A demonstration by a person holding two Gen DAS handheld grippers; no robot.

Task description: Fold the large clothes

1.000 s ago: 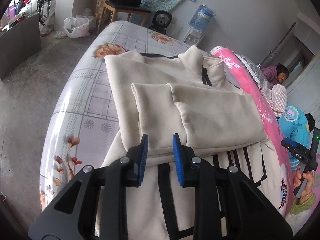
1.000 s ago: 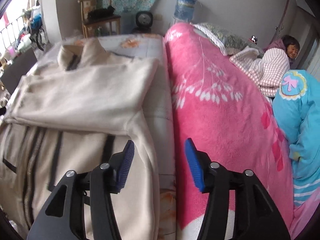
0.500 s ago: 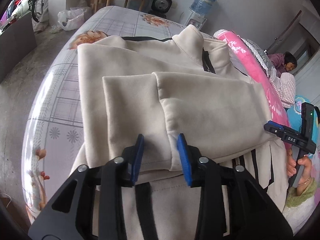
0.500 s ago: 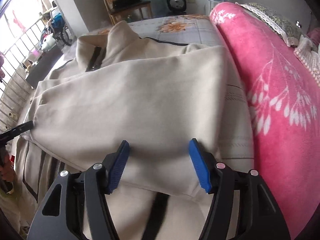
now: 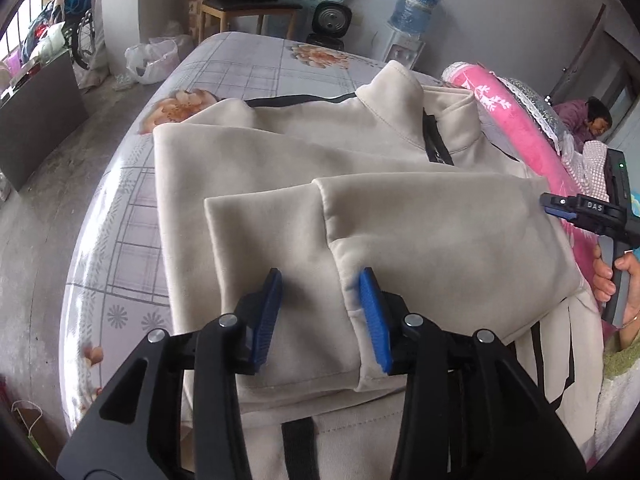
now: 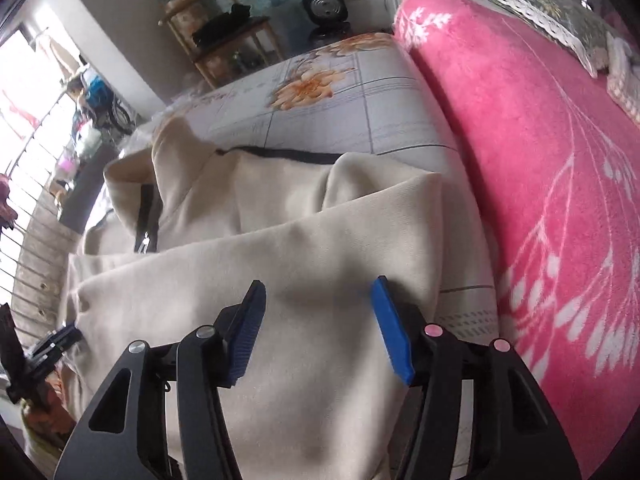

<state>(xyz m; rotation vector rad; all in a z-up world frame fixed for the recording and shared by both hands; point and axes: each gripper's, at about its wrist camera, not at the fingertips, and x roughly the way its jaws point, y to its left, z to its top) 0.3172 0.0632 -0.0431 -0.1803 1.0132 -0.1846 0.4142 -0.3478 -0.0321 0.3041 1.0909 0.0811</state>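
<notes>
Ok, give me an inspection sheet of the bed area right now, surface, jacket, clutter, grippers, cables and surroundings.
Surface: bed sheet, grey check with flowers.
Job's things: cream jacket laid flat, both sleeves folded across its front.
Clutter: pink blanket beside the jacket.
Grippers: left gripper open over the sleeve cuffs; right gripper open over the sleeve; neither holds cloth.
Cables: nothing seen.
Surroundings: wooden chair, fan, water dispenser, plastic bag on the floor.
</notes>
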